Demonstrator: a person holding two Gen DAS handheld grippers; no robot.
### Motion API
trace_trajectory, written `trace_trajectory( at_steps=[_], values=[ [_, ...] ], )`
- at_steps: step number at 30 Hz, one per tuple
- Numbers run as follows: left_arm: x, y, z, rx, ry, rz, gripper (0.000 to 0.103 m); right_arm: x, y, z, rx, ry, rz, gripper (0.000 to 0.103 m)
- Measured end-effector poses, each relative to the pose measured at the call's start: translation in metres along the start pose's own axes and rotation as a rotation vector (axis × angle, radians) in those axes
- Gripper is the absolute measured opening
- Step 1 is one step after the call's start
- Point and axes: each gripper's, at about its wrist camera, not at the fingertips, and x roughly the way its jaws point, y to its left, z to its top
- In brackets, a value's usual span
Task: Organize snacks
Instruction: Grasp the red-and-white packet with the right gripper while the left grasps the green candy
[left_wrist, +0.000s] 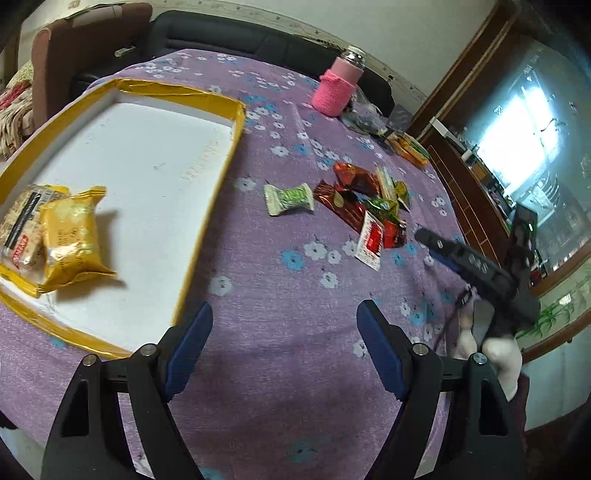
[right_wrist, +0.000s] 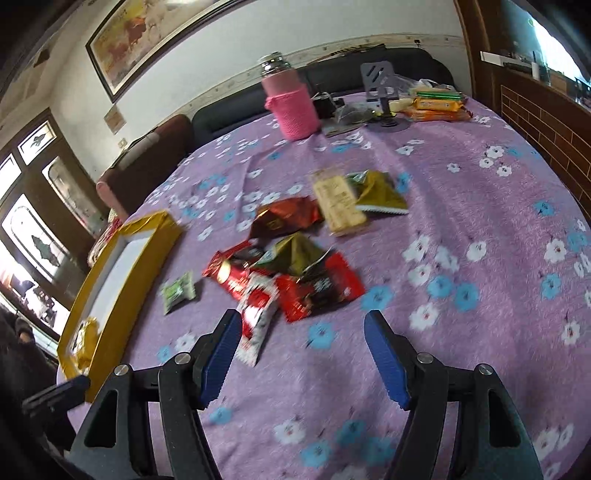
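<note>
Two packets already lie in the gold-rimmed tray, at the left of the left wrist view: a yellow packet and a pale biscuit packet beside it, both in the tray's lower left corner. The rest of the snacks are loose on the purple flowered tablecloth, so I judge the job to be early, in the gap between one drop and the next pick.

The left gripper hangs over bare cloth at the bottom of its frame, jaws spread, nothing between them. The right gripper is likewise spread and empty, and the pile of red and olive wrappers lies just above its fingertips in the right wrist view. Nearest its left finger is a red-and-white sachet, partly overlapping a red packet. The next move, as I read it, is to descend on that sachet and close on it alone, which calls for care since the wrappers overlap.

A small green candy lies apart, between the pile and the tray. Farther back stand a pink-sleeved flask and a stack of orange biscuit packs, well clear of the path to the tray.
</note>
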Motion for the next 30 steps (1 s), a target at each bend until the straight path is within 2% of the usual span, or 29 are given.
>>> trace_trajectory(
  at_steps=[3, 6, 8, 12, 15, 16, 17, 19, 20, 25, 30],
  values=[
    [-0.001, -0.010, 0.001, 0.043, -0.006, 0.000, 0.081, 0.012, -0.003, 0.013, 0.011, 0.008, 0.006, 0.071],
    [-0.001, -0.015, 0.005, 0.081, -0.018, 0.050, 0.081, 0.023, 0.013, 0.014, -0.026, 0.061, 0.031, 0.068],
    [0.002, -0.018, 0.012, 0.117, -0.024, 0.086, 0.081, 0.030, 0.029, 0.006, -0.040, 0.113, 0.060, 0.059],
    [0.016, -0.035, 0.035, 0.252, -0.042, 0.139, 0.081, 0.054, 0.054, 0.000, -0.106, 0.148, -0.029, 0.058],
    [0.043, -0.045, 0.054, 0.345, -0.009, 0.157, 0.080, 0.063, 0.061, 0.001, -0.137, 0.128, -0.077, 0.055],
    [0.053, -0.047, 0.061, 0.367, 0.012, 0.155, 0.079, 0.064, 0.063, 0.000, -0.151, 0.118, -0.083, 0.040],
    [0.063, -0.048, 0.066, 0.388, 0.032, 0.151, 0.077, 0.067, 0.063, -0.001, -0.163, 0.116, -0.087, 0.032],
    [0.080, -0.049, 0.076, 0.424, 0.065, 0.159, 0.063, 0.066, 0.061, -0.002, -0.172, 0.094, -0.084, 0.031],
    [0.087, -0.051, 0.081, 0.441, 0.077, 0.166, 0.062, 0.064, 0.058, -0.003, -0.169, 0.087, -0.071, 0.031],
    [0.115, -0.059, 0.096, 0.533, 0.110, 0.215, 0.062, 0.064, 0.048, 0.001, -0.125, 0.085, -0.005, 0.031],
    [0.141, -0.062, 0.094, 0.638, 0.201, 0.224, 0.062, 0.063, 0.035, 0.006, -0.056, 0.101, 0.070, 0.031]
  ],
)
